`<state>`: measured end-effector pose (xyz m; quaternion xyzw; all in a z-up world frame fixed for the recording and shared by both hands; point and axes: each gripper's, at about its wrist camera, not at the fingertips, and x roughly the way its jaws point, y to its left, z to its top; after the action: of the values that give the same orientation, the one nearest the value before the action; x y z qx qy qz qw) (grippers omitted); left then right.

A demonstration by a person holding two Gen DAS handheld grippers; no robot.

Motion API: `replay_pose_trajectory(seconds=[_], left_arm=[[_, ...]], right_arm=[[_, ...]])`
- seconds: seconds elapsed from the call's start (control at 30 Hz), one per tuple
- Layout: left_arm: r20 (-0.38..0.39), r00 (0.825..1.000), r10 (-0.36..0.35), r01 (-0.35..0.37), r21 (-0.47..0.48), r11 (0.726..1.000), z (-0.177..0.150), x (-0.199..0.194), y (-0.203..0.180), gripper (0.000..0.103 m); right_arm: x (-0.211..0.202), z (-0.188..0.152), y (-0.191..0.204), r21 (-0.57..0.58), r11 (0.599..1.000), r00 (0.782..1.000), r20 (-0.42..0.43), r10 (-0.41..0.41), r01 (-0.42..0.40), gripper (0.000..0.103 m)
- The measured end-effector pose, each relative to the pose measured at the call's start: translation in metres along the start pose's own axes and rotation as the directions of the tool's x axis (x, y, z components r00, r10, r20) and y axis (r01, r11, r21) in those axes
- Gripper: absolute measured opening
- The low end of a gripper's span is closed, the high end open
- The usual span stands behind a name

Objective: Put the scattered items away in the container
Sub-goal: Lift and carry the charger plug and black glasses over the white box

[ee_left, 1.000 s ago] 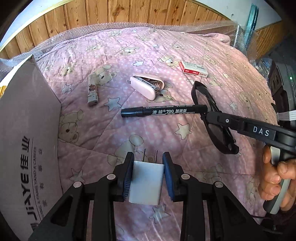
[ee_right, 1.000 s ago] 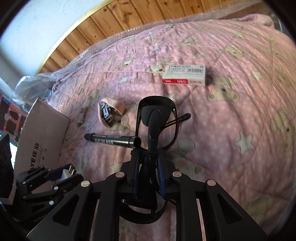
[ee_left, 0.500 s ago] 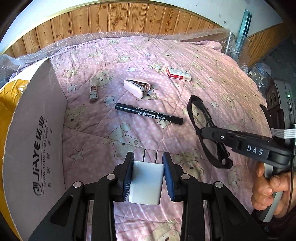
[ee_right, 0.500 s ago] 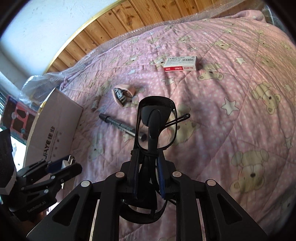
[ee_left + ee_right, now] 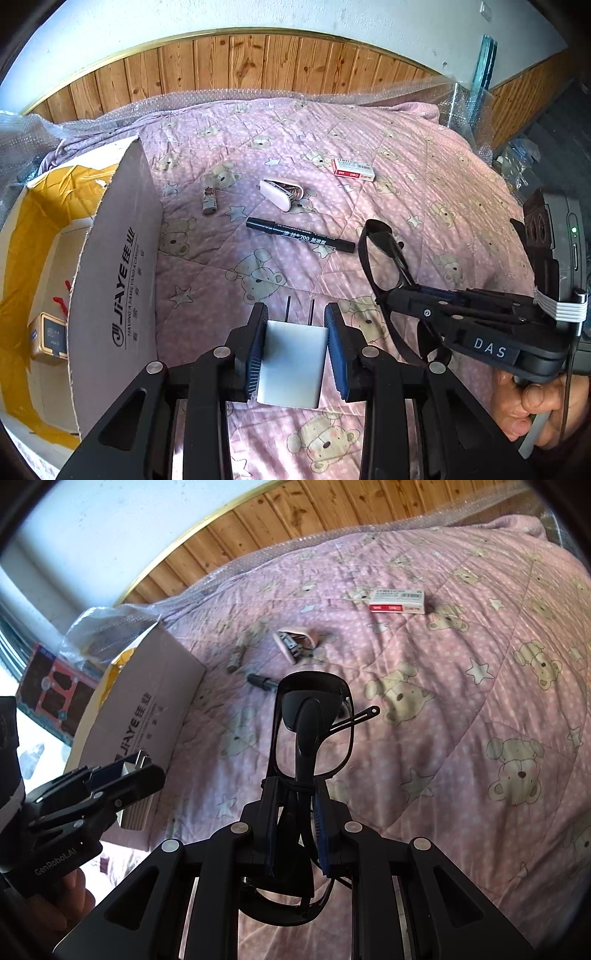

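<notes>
The left gripper (image 5: 295, 345) pinches a white charger (image 5: 293, 363) by its two flat sides, prongs pointing toward 12 o'clock. It looks light, stiff and smooth, so the flat faces are the sensible place to hold it; the prongs are best left alone. The right gripper (image 5: 295, 825) is pressed shut on a pair of black glasses (image 5: 314, 723), clamped low near the folded arms. They are light but fragile, and the frame should bear the squeeze rather than the lenses.

The cardboard box (image 5: 114, 280) stands open at 9 o'clock of the left gripper, with a yellow lining and a small gold pack (image 5: 48, 336) already inside. Both held things hang above the quilt, not yet over the box.

On the pink bear-print quilt (image 5: 443, 192), soft and puckered, lie a black marker (image 5: 299, 234) at 12 o'clock, a pink stapler (image 5: 280, 190) beyond it, a red-and-white staple box (image 5: 354, 170) toward 1 o'clock, and a lighter (image 5: 209, 194) toward 11 o'clock. Bubble wrap edges the bed; wood panelling lines the wall behind
</notes>
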<state>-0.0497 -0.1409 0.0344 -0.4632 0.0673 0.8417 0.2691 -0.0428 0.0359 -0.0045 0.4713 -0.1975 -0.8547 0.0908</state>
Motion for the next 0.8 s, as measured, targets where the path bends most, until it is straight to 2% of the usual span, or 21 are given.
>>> replay_pose_trajectory(seconds=[0.47, 0.8], left_arm=[[0.079, 0.997, -0.021, 0.023, -0.032, 0.999, -0.018, -0.043, 0.002, 0.033], [0.184, 0.983, -0.024, 0.036, -0.061, 0.997, -0.025, -0.085, 0.011, 0.033]], right_arm=[[-0.023, -0.026, 0.044, -0.095, 0.995, 1.0, 0.011, 0.026, -0.025, 0.018], [-0.035, -0.039, 0.082, -0.205, 0.979, 1.0, 0.007, 0.016, -0.014, 0.018]])
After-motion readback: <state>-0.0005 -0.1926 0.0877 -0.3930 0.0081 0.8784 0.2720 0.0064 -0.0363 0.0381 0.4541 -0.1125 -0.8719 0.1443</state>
